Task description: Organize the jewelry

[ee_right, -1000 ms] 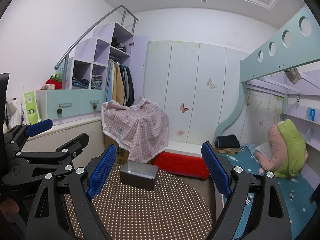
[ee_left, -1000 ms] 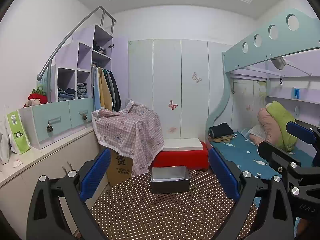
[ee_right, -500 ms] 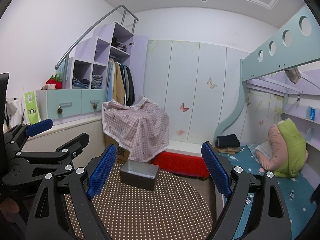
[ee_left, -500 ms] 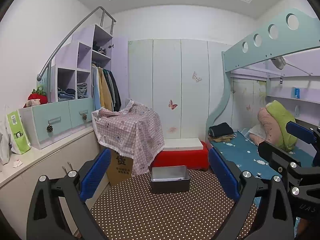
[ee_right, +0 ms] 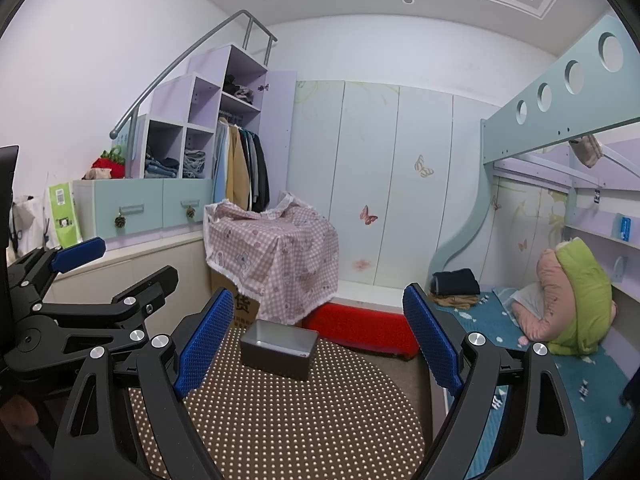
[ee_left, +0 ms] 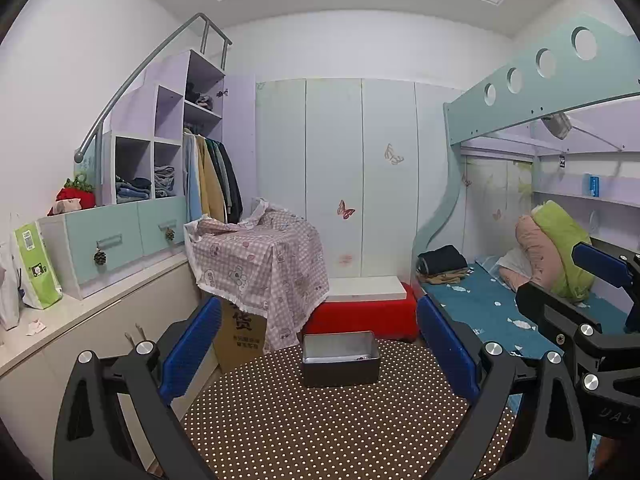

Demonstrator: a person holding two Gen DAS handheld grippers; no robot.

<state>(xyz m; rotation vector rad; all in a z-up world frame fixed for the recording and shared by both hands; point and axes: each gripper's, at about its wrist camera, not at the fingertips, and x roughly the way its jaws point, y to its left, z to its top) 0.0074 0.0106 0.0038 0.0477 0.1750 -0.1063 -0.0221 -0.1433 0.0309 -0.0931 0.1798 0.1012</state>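
A grey metal box (ee_left: pixel 340 364) (ee_right: pixel 278 348) stands open-topped at the far side of a round brown table with white dots (ee_left: pixel 320 432) (ee_right: pixel 280 432). Something small and dark lies inside by its front wall; I cannot tell what it is. My left gripper (ee_left: pixel 319 312) is open, short of the box and above the table, with nothing between its blue pads. My right gripper (ee_right: pixel 318 292) is open and empty too, with the box ahead and slightly left. Each gripper appears at the edge of the other's view, the left gripper (ee_right: pixel 124 264) and the right gripper (ee_left: pixel 568 280).
Beyond the table are a cardboard box under a pink checked cloth (ee_left: pixel 260 264) and a red stool (ee_left: pixel 360 316) with a white board on it. A bunk bed (ee_left: pixel 500 308) with pillows runs along the right. A counter with drawers (ee_left: pixel 100 248) lines the left wall.
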